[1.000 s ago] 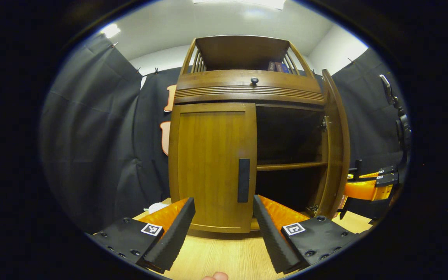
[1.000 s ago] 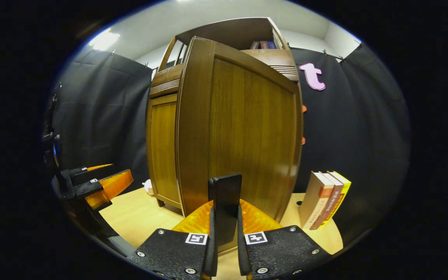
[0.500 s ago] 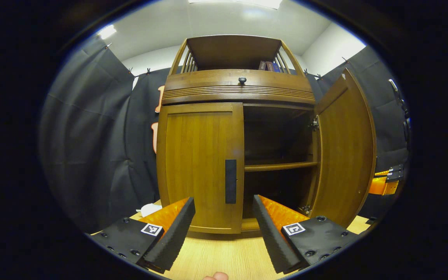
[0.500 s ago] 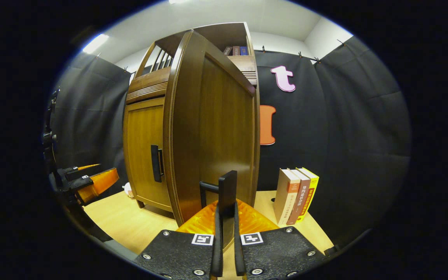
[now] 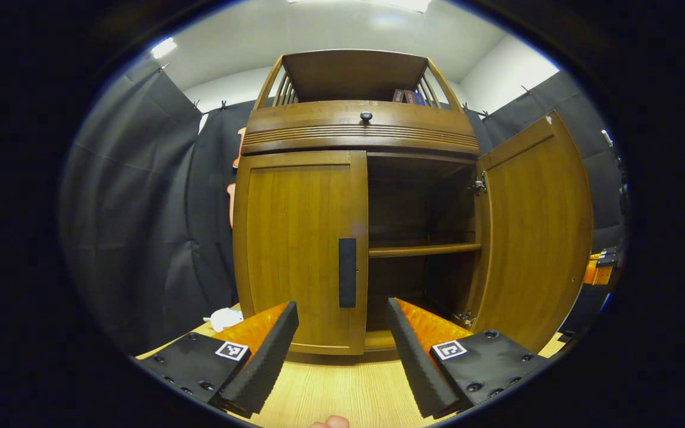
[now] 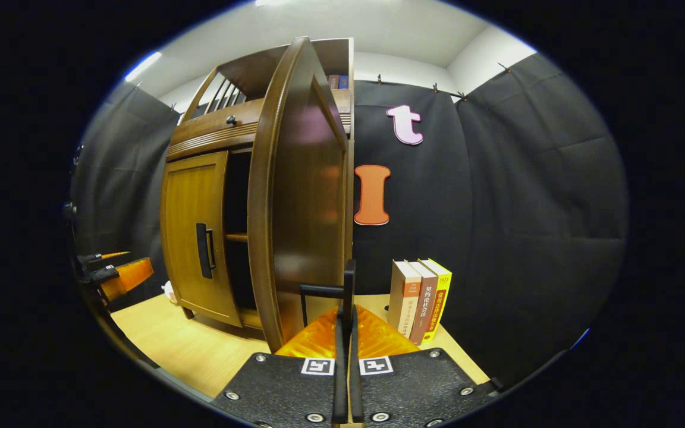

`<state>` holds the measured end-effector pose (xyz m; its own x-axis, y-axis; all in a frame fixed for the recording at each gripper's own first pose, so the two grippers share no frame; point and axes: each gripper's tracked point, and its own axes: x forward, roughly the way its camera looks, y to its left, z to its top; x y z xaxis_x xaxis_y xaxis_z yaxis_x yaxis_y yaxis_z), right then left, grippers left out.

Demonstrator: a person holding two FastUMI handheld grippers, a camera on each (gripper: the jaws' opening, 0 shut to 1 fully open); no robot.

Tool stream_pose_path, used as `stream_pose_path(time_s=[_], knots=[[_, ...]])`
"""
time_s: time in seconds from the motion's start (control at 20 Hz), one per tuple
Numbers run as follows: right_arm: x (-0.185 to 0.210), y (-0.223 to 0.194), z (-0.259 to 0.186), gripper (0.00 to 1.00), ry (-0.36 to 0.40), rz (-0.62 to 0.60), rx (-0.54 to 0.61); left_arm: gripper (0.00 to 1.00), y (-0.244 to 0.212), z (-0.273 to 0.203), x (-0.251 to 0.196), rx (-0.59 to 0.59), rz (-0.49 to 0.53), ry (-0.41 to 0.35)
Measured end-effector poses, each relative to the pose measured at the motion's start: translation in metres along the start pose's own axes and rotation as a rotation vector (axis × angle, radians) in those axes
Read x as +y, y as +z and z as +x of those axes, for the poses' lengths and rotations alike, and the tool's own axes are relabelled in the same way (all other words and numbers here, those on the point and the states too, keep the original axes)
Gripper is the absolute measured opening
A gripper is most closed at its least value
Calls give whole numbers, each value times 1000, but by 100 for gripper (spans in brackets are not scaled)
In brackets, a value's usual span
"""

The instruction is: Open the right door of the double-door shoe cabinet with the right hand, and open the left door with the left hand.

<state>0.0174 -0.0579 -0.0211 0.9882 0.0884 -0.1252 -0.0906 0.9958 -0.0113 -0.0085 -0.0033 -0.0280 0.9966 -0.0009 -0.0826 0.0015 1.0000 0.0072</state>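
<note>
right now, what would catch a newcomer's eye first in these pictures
The tall wooden shoe cabinet fills the middle, its right door swung wide to show a bare shelf, while the left door is shut. The right gripper is clamped on the right door's handle. Three books stand by the black wall.

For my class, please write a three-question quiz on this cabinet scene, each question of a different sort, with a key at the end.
1. True or false: the left door of the shoe cabinet stands open.
2. What is the right gripper shut on?
A. the right door's handle
B. a book
C. the drawer knob
3. Fill in: the left gripper has its fingers ____, in front of the left door's handle.

Key:
1. False; it is shut, and the right door is swung open.
2. A
3. open, holding nothing
</note>
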Motion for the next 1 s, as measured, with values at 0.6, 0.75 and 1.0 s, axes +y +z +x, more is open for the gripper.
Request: stream_pose_path(time_s=[0.6, 0.75, 1.0], knots=[[-41, 0, 6, 1, 122, 52, -66, 94, -2, 11, 7, -1, -20, -9], [-46, 0, 6, 2, 164, 63, -44, 94, -1, 16, 9, 0, -26, -13], [-50, -6, 4, 10, 166, 69, -16, 94, 3, 28, 6, -16, -19, -18]])
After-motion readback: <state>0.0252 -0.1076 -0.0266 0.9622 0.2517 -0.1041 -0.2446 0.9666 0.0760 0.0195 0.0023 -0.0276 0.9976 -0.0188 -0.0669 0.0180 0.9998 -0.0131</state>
